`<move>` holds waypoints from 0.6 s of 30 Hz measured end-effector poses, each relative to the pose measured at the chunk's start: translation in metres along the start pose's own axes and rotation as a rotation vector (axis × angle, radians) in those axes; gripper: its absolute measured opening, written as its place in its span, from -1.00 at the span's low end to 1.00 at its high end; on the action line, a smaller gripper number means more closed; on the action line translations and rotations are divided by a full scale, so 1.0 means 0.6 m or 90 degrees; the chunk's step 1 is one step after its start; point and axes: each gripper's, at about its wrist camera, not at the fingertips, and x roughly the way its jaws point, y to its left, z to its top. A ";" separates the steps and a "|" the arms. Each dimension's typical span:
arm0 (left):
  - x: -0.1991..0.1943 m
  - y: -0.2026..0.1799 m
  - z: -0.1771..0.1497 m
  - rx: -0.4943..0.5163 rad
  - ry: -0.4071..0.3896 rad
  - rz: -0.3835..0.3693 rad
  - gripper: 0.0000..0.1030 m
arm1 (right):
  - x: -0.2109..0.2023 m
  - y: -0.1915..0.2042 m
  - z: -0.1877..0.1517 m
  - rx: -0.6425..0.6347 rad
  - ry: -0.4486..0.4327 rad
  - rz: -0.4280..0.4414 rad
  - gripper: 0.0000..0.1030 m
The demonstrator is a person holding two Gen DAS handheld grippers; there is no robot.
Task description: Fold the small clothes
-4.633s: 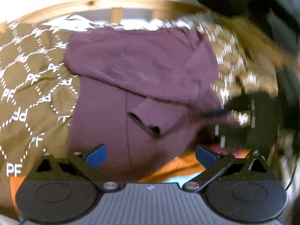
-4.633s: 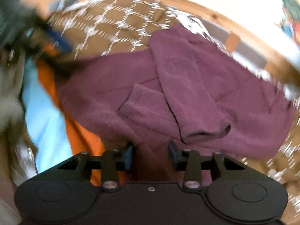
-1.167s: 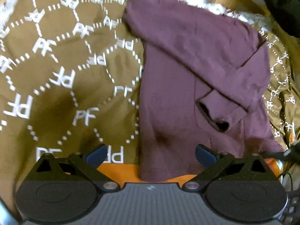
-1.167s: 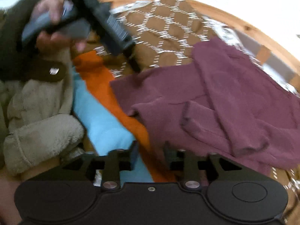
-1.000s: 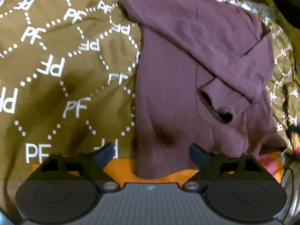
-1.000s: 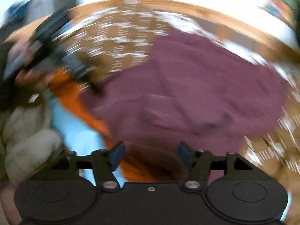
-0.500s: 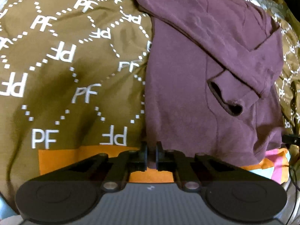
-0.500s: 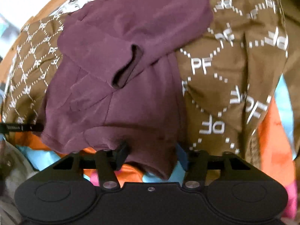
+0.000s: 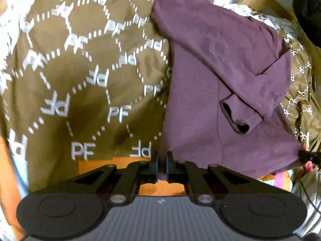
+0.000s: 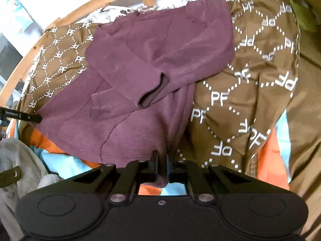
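Note:
A maroon sweater [image 9: 210,80] lies on a brown patterned blanket, both sleeves folded across its chest, one cuff [image 9: 238,124] facing me. My left gripper [image 9: 162,166] is shut on the hem's left corner, with maroon cloth showing between the pads. In the right wrist view the same sweater [image 10: 150,60] hangs from my right gripper [image 10: 162,166], whose jaws are closing tight on the hem's right corner, with cloth pinched between them. The left gripper's fingers [image 10: 22,116] grip the hem at that view's left edge. The right gripper's tip [image 9: 307,155] shows dark at the hem's far corner.
The brown blanket [image 9: 80,70] with white PF lettering covers most of the surface. Orange and light blue cloth [image 10: 270,160] lies beneath it. A wooden rail [image 10: 80,6] curves along the far side. Beige fleece [image 10: 20,160] sits at the near left.
The left jaws shut on the hem corner and rose slightly. The right gripper rolled, swung over to the other hem corner, and its jaws closed on the cloth.

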 end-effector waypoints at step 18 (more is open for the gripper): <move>0.000 -0.044 -0.037 0.091 -0.120 0.091 0.72 | 0.066 0.187 -0.092 -0.545 -0.011 -0.153 0.22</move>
